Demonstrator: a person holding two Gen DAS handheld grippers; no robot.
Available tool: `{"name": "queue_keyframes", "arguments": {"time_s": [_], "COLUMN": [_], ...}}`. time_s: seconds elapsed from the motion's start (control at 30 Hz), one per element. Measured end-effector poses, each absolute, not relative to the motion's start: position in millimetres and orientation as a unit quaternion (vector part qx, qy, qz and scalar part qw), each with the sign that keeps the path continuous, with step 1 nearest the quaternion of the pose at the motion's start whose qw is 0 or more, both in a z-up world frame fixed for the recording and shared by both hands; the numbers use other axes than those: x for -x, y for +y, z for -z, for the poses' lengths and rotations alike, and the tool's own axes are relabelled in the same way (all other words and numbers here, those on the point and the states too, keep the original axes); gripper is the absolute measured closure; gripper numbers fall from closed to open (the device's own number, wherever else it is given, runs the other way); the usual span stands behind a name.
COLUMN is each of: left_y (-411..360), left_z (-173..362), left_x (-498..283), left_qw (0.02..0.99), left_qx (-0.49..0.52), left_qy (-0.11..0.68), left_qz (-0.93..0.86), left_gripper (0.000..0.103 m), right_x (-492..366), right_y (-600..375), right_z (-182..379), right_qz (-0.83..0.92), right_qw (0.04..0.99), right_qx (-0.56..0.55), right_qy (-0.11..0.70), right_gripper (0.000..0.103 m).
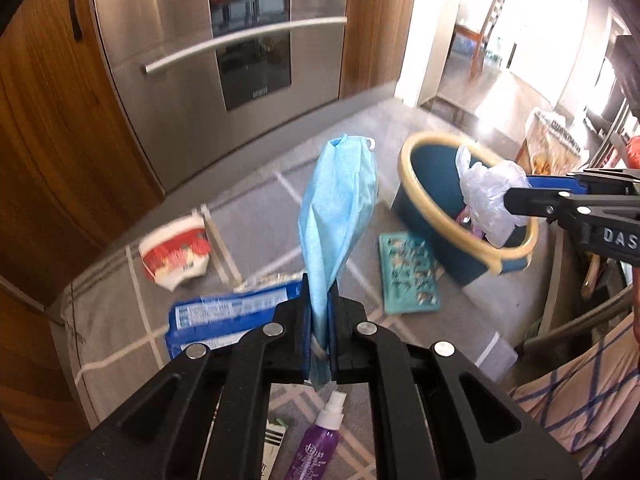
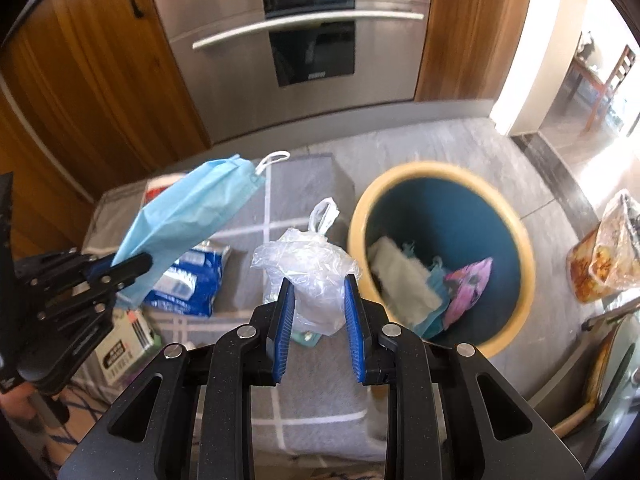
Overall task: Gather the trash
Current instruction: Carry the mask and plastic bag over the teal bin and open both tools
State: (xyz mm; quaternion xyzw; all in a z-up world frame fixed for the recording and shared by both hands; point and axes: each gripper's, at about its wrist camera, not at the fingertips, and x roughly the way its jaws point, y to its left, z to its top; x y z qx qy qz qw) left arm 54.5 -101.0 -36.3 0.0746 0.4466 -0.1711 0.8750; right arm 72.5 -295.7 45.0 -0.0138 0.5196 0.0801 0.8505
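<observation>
My left gripper (image 1: pixel 319 304) is shut on a light blue face mask (image 1: pixel 340 204), which sticks up past the fingertips above the grey mat. In the right wrist view the same mask (image 2: pixel 188 220) hangs from the left gripper (image 2: pixel 138 266) at the left. My right gripper (image 2: pixel 318 292) is shut on a crumpled clear plastic bag (image 2: pixel 310 268); its blue pads (image 2: pixel 285 308) press on both sides. From the left wrist view that bag (image 1: pixel 486 196) hangs over the bin's rim. The blue bin with a yellow rim (image 2: pixel 516 236) stands to the right and holds several pieces of trash.
On the grey mat (image 1: pixel 120 344) lie a red-and-white paper bowl (image 1: pixel 176 256), a blue-and-white wrapper (image 1: pixel 216 320), a teal packet (image 1: pixel 408 272), a purple spray bottle (image 1: pixel 316 440) and a small box (image 2: pixel 124 344). A steel oven (image 2: pixel 288 40) and wooden cabinets stand behind. A person's checked sleeve (image 1: pixel 580 404) is at the right.
</observation>
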Motion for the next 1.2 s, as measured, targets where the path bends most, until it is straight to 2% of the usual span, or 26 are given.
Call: {"name": "queue_keyframes", "arguments": {"time_s": [0.27,0.6,0.73,0.93,1.2], "left_y": [-117,-166,-205,-257,-281], "left_z": [17,23,35,59,80], "left_x": [-53,-62,-68,-77,-97], "left_qw": [0.889,0.881,0.873,0.854,0.847], "left_qx": [-0.08,-0.114,-0.133,-0.144,-0.146], "left_qy": [0.411,0.4,0.395,0.406,0.418], "left_qz": [0.186,0.225,0.254,0.29,0.295], "left_gripper": [0.097,0.097,0.097,0.097,0.097], "right_x": [-95,-135,-138,-135,-132], "right_y": [-359,-441,-464,-463,-483], "right_z": [-67,-16,3,4,22], "right_qz": [-0.044,0.009,0.026,0.041,0.064], "right_qw": [0.864,0.824,0.803,0.806,0.787], "right_qx": [-0.03,-0.078,-0.128,-0.118,-0.131], "right_qy": [0.501,0.561,0.582,0.579,0.599], "right_gripper": [0.077,0.077,0.077,0.077,0.076]}}
